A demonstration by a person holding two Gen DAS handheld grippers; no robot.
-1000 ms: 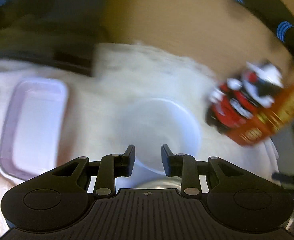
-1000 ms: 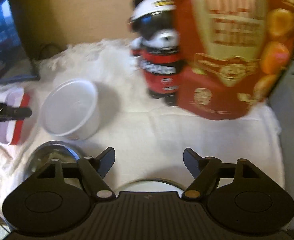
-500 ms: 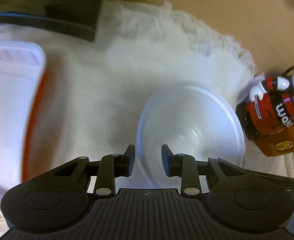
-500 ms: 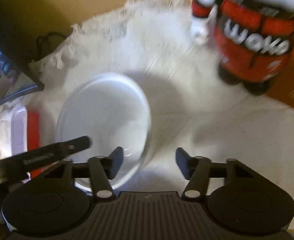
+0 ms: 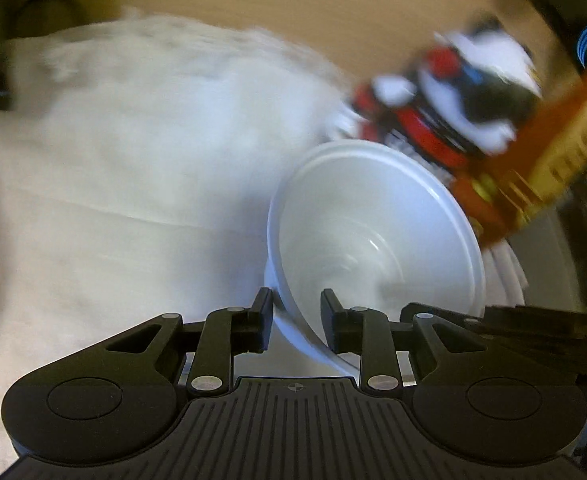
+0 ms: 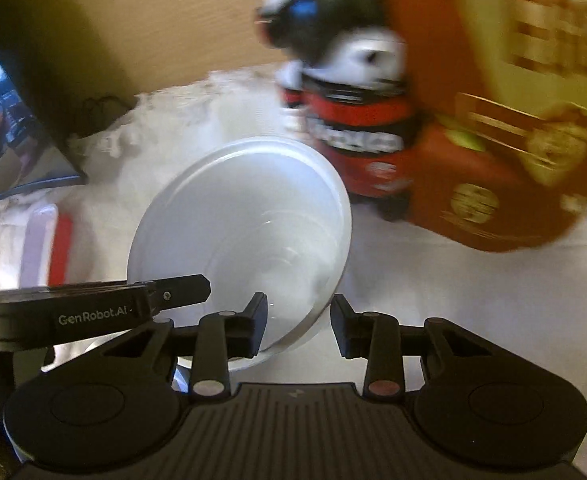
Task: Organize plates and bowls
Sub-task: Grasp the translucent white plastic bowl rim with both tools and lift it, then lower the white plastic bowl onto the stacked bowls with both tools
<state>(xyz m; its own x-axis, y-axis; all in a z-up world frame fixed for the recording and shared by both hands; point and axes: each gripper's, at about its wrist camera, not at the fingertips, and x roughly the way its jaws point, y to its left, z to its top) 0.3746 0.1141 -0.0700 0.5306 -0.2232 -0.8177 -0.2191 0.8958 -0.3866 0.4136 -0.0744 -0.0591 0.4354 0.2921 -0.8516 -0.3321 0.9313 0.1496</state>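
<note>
Pinches the white bowl (image 5: 373, 220) from two sides. Sits right at the tips of both grippers, tilted, open mouth leaning back toward them.

Closing the left gripper (image 5: 296, 312) on the near left part of the rim: one finger outside the wall, one finger inside. Closing the right gripper (image 6: 299, 320) on the near right part of the rim: left finger inside the bowl, right finger outside. Looks like a real hold on both sides, going by the sharp bowl against the smeared things behind it.

To do this step well:

Squeeze just enough. Thin, smooth wall, so likely slippery; too soft a pinch and out it slides, too hard and maybe a bent rim.

Move both grippers together, same way and same speed. Otherwise a twist, and a lost hold on one side.

Bring the bowl level before carrying it far.

Lift first, then carry. No dragging over the white cloth (image 5: 133, 160) below, or up comes a bunched cloth.

Mind the toy bear (image 6: 353, 128) and the orange box (image 6: 493, 140), just ahead and a little right of the right gripper, very near the far rim. Pull back and away from them, not forward.

Mind also the red box with a pale lid (image 6: 49, 248), off to the left of the right gripper.

Set down softly, then let go with both sides at once.
</note>
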